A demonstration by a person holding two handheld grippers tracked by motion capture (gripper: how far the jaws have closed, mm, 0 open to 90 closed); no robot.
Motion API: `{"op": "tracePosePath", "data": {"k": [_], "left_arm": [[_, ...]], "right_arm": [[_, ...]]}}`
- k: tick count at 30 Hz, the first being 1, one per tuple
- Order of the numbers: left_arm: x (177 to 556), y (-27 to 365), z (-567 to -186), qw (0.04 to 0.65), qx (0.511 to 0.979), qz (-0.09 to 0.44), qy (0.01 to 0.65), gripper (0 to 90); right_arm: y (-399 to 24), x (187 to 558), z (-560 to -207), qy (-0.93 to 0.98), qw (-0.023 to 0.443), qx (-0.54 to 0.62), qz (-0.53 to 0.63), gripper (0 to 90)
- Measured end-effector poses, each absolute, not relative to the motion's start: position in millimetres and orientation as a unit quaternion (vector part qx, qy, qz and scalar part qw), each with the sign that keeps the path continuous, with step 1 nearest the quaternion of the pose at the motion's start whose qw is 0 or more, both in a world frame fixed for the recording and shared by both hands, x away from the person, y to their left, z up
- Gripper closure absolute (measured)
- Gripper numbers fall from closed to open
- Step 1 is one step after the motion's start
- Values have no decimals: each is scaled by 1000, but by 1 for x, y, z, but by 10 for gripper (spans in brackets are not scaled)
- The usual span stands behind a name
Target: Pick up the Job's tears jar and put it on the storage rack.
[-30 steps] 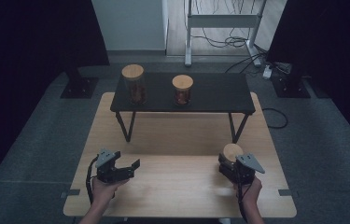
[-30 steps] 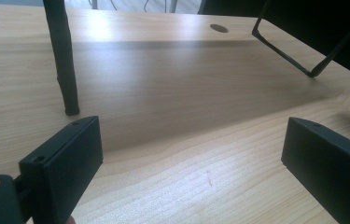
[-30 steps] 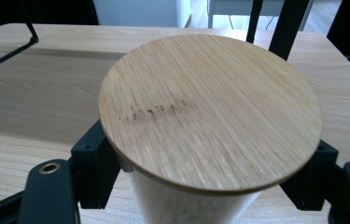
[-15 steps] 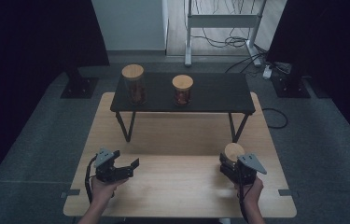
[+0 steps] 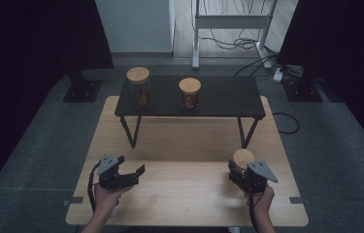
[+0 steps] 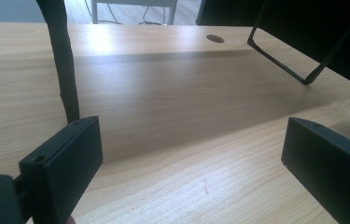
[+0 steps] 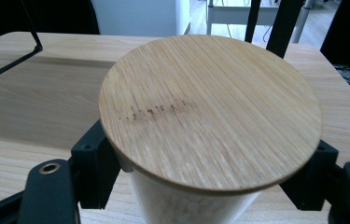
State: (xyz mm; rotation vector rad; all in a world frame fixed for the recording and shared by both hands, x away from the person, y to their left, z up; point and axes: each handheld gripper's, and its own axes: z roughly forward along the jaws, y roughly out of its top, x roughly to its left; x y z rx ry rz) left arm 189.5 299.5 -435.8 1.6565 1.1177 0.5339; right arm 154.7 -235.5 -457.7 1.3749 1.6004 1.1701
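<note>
Nothing of note has changed over the last second: both hands sit where they were, and the jar is in the same spot as in the earlier high views. The grip looks settled, so I judge the lift not yet begun.

Nearest, at about 5 o'clock on the pale wooden tabletop [image 5: 189,194], the right tool [image 7: 210,161] is clamped on the clear glass jar with a round bamboo lid [image 7: 210,112], one black jaw on each side of the glass just under the lid. The jar stands upright, its long axis vertical and its lid facing up; in the high view it sits at the tabletop's right near corner [image 5: 243,159].

At about 7 o'clock, the left tool [image 5: 132,174] is held level with nothing in it, its jaws standing well apart over bare wood, pointing toward the right.

Farther off, at 12 o'clock, a low black metal-legged shelf [image 5: 228,99] carries a tall bamboo-lidded glass jar [image 5: 139,87] and a shorter bamboo-lidded glass jar [image 5: 190,92], both upright.
</note>
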Motion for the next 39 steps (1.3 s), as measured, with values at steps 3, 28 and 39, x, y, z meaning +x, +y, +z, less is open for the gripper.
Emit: {"op": "tracePosePath", "data": {"k": [3, 28, 39], "left_arm": [[189, 300, -436, 511, 687, 224, 466, 48], [187, 301, -435, 511, 686, 225, 467, 48], [187, 301, -435, 511, 686, 225, 467, 48]], "right_arm": [[-235, 155, -458, 621, 356, 531, 453, 250], [-236, 153, -455, 618, 358, 528, 460, 250], [-234, 152, -452, 616, 360, 522, 468, 250]]}}
